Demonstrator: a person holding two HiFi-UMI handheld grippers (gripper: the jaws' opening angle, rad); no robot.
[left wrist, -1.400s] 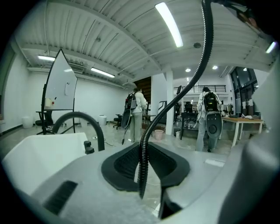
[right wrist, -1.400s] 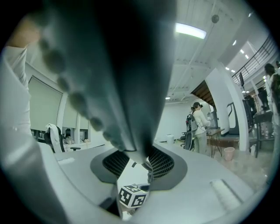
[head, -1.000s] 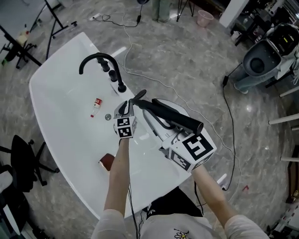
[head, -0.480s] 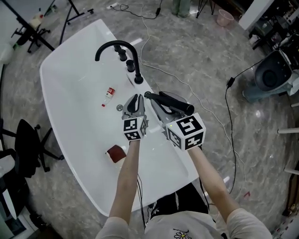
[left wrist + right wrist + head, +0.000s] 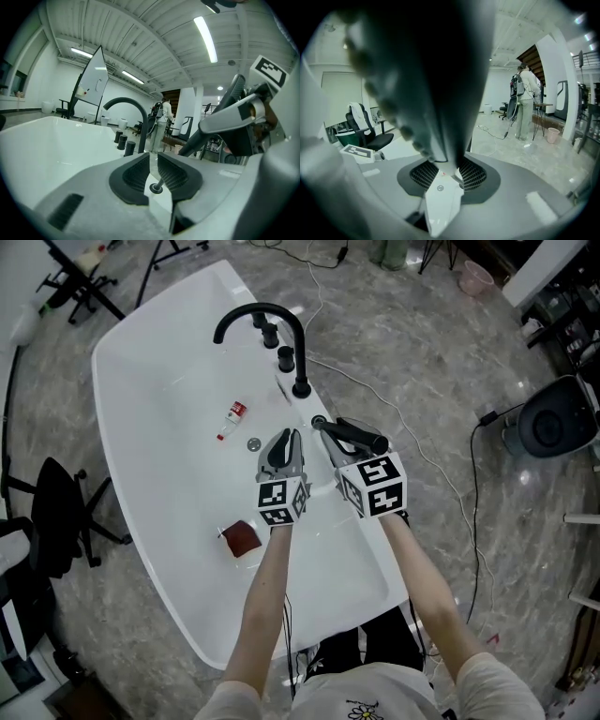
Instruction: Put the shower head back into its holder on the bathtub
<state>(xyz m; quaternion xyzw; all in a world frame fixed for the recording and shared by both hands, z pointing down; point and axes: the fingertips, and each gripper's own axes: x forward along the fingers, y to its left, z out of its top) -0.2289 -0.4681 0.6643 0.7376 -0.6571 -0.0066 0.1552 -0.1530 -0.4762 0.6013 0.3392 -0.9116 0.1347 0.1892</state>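
Lying in bathtub (image 5: 141, 381): bottle (image 5: 232, 417); right claw (image 5: 333, 444) grips shower head (image 5: 360, 435), left claw (image 5: 285, 441) released.

The bathtub (image 5: 159, 409) was smooth, glossy white. By its rim the faucet (image 5: 301, 357) and the shower head (image 5: 361, 436) looked matt black. Around the bathtub the floor (image 5: 412, 352) was polished grey veined stone.

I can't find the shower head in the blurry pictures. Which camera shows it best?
The head view: the whole black shower head shows, held in the right gripper. The right gripper view has only a dark close blur; the left gripper view catches part.
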